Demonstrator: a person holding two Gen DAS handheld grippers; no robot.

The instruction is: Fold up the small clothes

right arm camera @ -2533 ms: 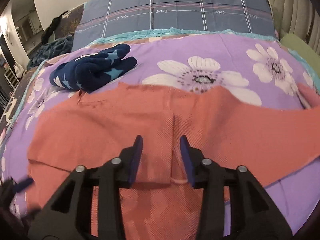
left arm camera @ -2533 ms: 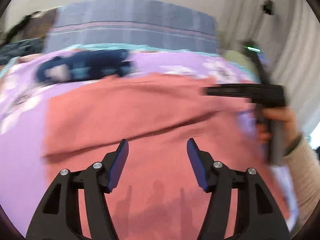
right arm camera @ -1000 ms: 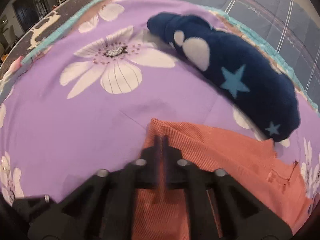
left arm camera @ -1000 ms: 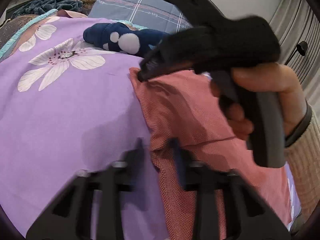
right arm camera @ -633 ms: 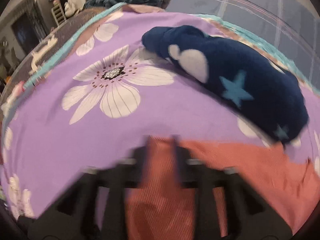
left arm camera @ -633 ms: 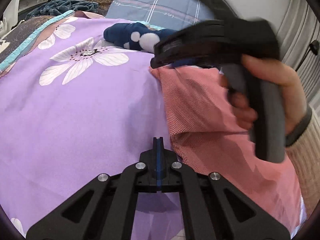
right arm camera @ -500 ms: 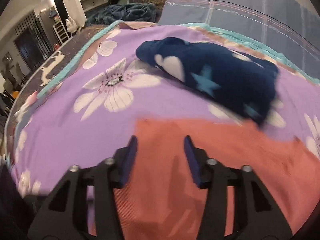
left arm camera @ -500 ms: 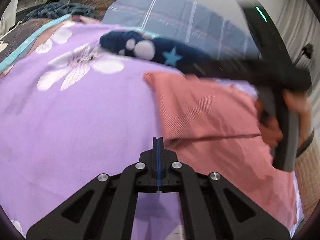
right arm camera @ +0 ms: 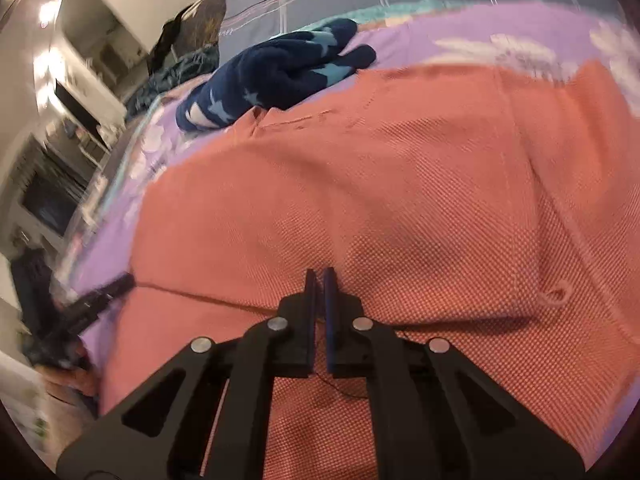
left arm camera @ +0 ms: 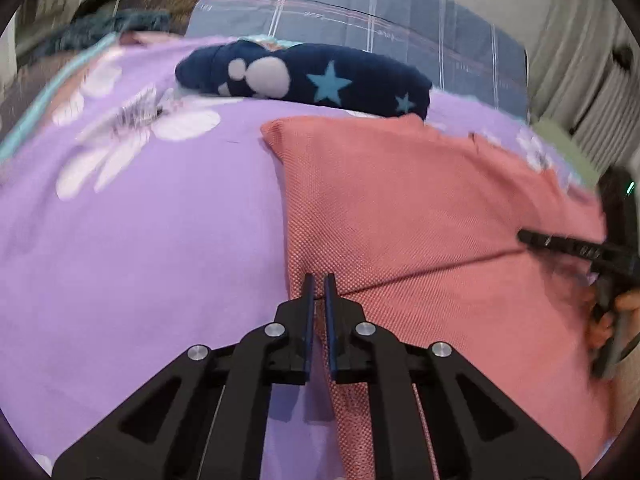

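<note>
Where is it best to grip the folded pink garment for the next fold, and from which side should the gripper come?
Probably the pink garment is best gripped at its far left corner, near the navy starred cloth. Come from the purple sheet side: there the edge lies straight and free. The left gripper is nearest.

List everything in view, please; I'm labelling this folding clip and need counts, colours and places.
salmon garment: 1, salmon-red, spread on the bedspread with one layer folded over.
navy fleece item: 1, dark blue with stars and white patches, beyond the garment's far edge.
bedspread: 1, purple with white flowers, under everything.
pillow: 1, grey-blue check, at the bed's head.
left gripper: 1, black, nearly closed at the fold's left end.
right gripper: 1, black, nearly closed at the fold line.
</note>
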